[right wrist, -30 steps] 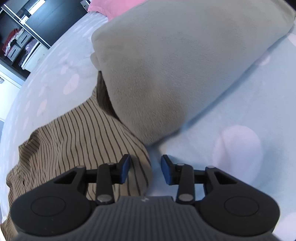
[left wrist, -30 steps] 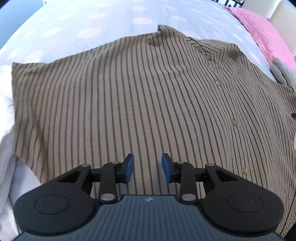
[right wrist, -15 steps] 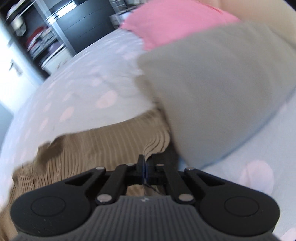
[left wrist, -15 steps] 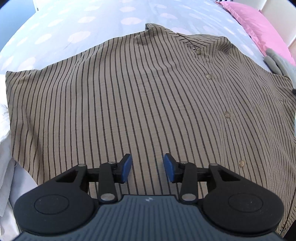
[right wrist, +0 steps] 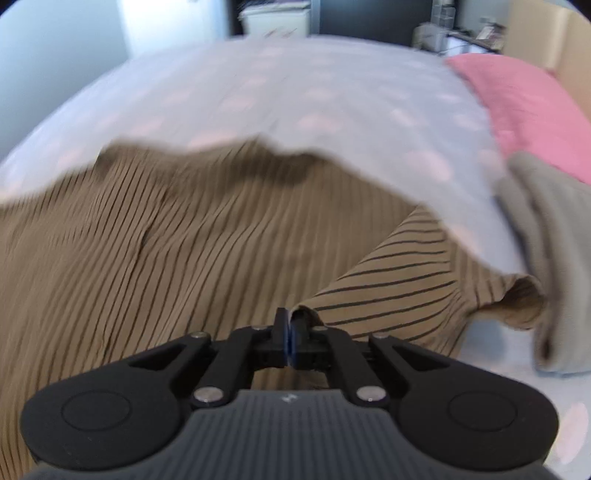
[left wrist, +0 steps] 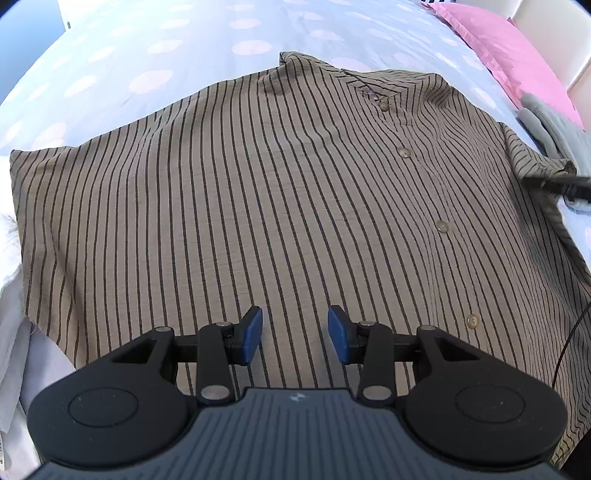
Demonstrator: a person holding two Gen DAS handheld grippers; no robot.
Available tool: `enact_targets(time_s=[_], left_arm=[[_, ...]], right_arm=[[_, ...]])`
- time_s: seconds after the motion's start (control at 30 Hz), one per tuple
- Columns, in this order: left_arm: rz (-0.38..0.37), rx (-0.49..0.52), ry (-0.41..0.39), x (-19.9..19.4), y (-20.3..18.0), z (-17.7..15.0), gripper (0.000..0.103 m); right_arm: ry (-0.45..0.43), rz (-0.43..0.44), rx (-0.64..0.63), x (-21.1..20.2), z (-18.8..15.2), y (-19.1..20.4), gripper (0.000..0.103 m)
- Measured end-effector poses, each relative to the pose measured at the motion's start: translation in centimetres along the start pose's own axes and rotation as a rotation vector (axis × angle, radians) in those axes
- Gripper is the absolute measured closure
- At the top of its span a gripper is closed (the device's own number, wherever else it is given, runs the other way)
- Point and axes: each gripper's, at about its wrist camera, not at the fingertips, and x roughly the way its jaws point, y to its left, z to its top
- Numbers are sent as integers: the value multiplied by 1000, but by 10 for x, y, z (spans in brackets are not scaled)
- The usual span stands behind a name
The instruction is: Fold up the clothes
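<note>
A tan button-up shirt (left wrist: 280,206) with thin dark stripes lies spread flat on the bed, collar at the far side and the button row down its right half. My left gripper (left wrist: 294,334) hovers open over the shirt's near hem, nothing between its blue pads. In the right wrist view my right gripper (right wrist: 288,338) is shut on the edge of the shirt's sleeve (right wrist: 402,273), which is lifted and folding back over the shirt body (right wrist: 147,266). The right gripper's dark tip (left wrist: 565,184) shows at the right edge of the left wrist view, at the sleeve.
The bed has a pale sheet (left wrist: 155,48) with pink dots. A grey folded garment (right wrist: 554,251) lies right of the sleeve, beside a pink pillow (right wrist: 524,107). White cloth (left wrist: 11,295) sits at the shirt's left. Dark furniture (right wrist: 369,18) stands beyond the bed.
My right gripper closed on the sleeve edge and swung left, lifting the sleeve away from the grey garment. My left gripper stayed open over the hem, shifting slightly.
</note>
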Motion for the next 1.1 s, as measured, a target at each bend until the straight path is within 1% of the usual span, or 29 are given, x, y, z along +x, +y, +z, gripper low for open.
enact_targets(time_s=[0.07,0.13,0.2,0.3,0.43,0.5,0.67,0.77,0.83,1.1], left_arm=[[1,2,4,1,0,1,66],[3,4,7,1,-1,2,66],[3,6,7,1,-1,3,66],[0,4,2,-1,-1,3,65],[3,7,2,-1,-2,3,65],[6,10,6,0,-3,2,64],[5,16,7,0,-5,2,64],[4,12,8,1,-4,3,64],[6,10,12,2,-4,3,64],[9,5,41,11,-2,2,64]], right_arm=[[41,8,-38,13,-6,9,91],[89,36,-53,18,-12,13,72],[108,54,-53,14,-17,8,70],[104,57,-47,-2,-16,-5,63],[22,68,32,-34,-8,-38,63],[-19,46,66,-46,-5,-57,63],[-49,-61,131,-51,-7,-97,64],[-51,-141,127,-49,-9,-112,71],[-58,-193,86,-46,-11,-116,72],[-6,-376,-245,-13,-21,-103,73]])
